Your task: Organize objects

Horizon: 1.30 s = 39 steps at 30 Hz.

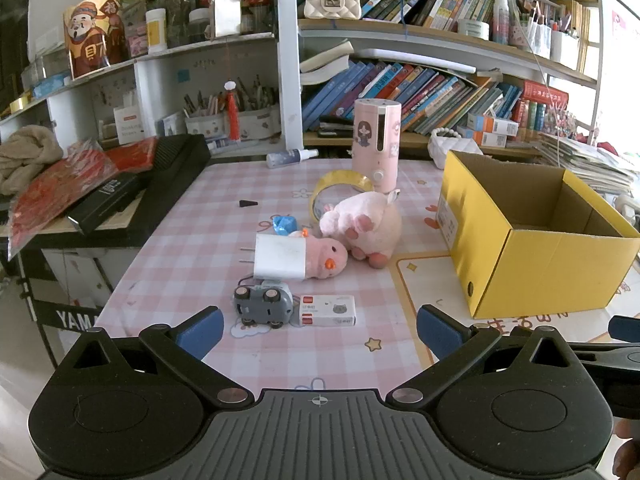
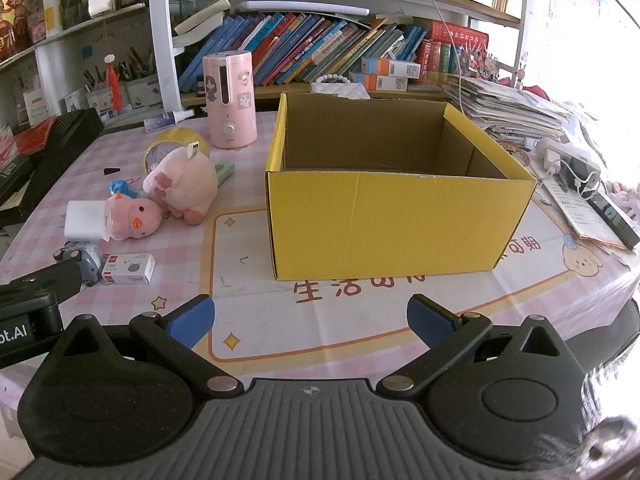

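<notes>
An open yellow cardboard box (image 1: 552,268) (image 2: 400,220) stands on the pink checked tablecloth (image 1: 192,240). Left of it lie a pink plush sheep (image 1: 368,224) (image 2: 184,180), a pink chick plush (image 1: 324,258) (image 2: 134,216), a white charger (image 1: 278,256) (image 2: 84,220), a grey toy car (image 1: 264,304) (image 2: 86,258), a small white box (image 1: 328,310) (image 2: 128,268), a yellow tape roll (image 1: 340,186) (image 2: 172,142) and a pink humidifier (image 1: 376,144) (image 2: 230,100). My left gripper (image 1: 320,332) is open and empty, just short of the car. My right gripper (image 2: 310,320) is open and empty before the box.
A black keyboard (image 1: 160,184) with red packets lies at the table's left. A spray bottle (image 1: 292,157) lies at the back. Bookshelves (image 1: 420,96) stand behind. Papers and a power strip (image 2: 568,160) lie right of the box. A green object (image 2: 223,171) lies behind the sheep.
</notes>
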Each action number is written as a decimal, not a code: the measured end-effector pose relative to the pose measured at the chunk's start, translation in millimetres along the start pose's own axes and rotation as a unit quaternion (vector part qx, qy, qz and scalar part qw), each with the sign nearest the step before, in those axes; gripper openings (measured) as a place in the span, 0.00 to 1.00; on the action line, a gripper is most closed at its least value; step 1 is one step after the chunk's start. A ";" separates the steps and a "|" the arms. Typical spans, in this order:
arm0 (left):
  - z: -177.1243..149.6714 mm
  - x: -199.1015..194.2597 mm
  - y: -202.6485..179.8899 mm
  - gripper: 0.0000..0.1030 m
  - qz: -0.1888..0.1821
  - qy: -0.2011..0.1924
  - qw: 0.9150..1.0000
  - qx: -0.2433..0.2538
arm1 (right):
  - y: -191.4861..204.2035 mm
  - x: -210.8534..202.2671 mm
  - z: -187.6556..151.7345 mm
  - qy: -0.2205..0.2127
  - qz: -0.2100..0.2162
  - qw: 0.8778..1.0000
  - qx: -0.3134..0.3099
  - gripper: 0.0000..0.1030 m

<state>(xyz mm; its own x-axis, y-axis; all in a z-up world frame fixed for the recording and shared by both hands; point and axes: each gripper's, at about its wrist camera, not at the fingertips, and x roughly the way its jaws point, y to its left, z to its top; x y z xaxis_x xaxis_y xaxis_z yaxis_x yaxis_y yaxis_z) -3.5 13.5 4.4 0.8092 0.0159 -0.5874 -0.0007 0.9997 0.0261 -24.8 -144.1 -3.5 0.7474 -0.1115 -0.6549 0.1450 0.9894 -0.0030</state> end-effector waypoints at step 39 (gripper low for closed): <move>-5.1 -7.2 6.7 1.00 0.001 -0.006 1.000 -0.002 | 3.6 -3.5 -2.2 -0.005 0.004 1.000 -0.001 1.00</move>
<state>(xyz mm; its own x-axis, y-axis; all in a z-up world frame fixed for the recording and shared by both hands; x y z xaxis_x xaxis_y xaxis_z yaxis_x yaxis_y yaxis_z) -12.4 20.2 4.7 0.8166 0.0171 -0.5770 -0.0045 0.9997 0.0233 -28.3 -140.0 -2.9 0.7543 -0.1048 -0.6481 0.1382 0.9904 0.0006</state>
